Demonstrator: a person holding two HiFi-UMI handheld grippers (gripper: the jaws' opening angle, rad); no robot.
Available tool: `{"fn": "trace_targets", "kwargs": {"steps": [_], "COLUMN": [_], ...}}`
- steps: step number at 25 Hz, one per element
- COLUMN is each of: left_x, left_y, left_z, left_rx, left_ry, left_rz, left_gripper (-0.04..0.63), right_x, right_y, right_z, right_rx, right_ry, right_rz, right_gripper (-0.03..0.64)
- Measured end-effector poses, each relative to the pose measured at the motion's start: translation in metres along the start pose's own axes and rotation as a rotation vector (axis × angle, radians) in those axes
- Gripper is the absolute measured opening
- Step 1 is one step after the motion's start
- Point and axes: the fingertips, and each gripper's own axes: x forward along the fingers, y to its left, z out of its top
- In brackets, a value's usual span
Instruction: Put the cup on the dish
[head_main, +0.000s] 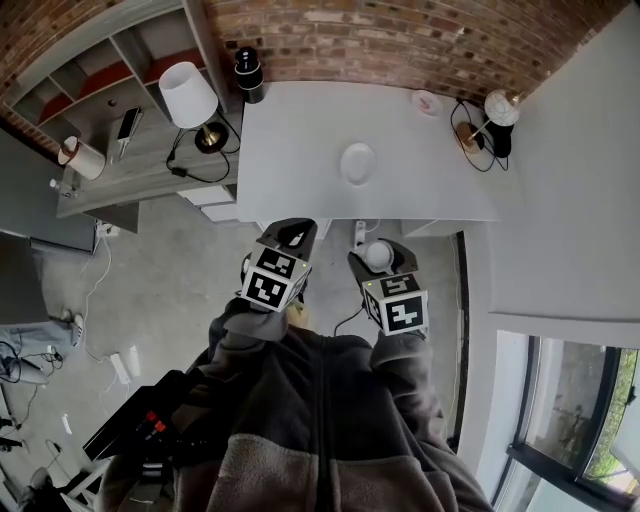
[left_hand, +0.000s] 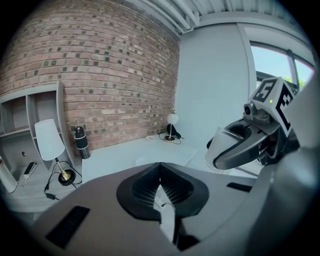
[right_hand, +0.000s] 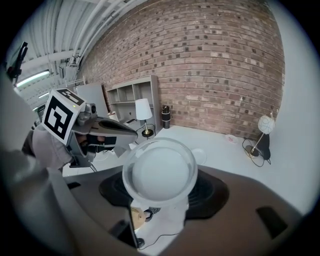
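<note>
A round white dish (head_main: 357, 163) lies alone near the middle of the white table (head_main: 300, 150); the right gripper view shows the dish (right_hand: 198, 156) just past the cup's rim. My right gripper (head_main: 378, 252) hangs short of the table's front edge, shut on a clear cup (head_main: 378, 256). That cup (right_hand: 160, 172) stands upright between the jaws, mouth toward the camera, and also shows in the left gripper view (left_hand: 225, 146). My left gripper (head_main: 290, 230) sits beside it to the left, jaws together and empty (left_hand: 160, 170).
On the grey shelf unit (head_main: 120, 170) left of the table stands a white-shaded lamp (head_main: 190, 95). A black bottle (head_main: 247, 75) is at the table's back left, a small pink dish (head_main: 427, 102) and a globe lamp (head_main: 500, 110) with cables at the back right. Brick wall behind.
</note>
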Motion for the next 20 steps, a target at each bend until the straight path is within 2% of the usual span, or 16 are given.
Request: {"fn": "trace_targets", "kwargs": {"steps": [10, 20], "left_x": [0.063, 0.101], "left_y": [0.071, 0.104], "left_z": [0.026, 0.035], "left_rx": [-0.005, -0.027], "left_ry": [0.059, 0.086], "left_rz": [-0.053, -0.115], "left_gripper": [0.005, 0.006], "right_x": [0.068, 0.104], "right_y": [-0.033, -0.047], "right_z": [0.062, 0.087], "right_rx": [0.043, 0.056], "right_ry": [0.043, 0.079], "right_rz": [-0.009, -0.031], "right_gripper": [0.259, 0.259]}}
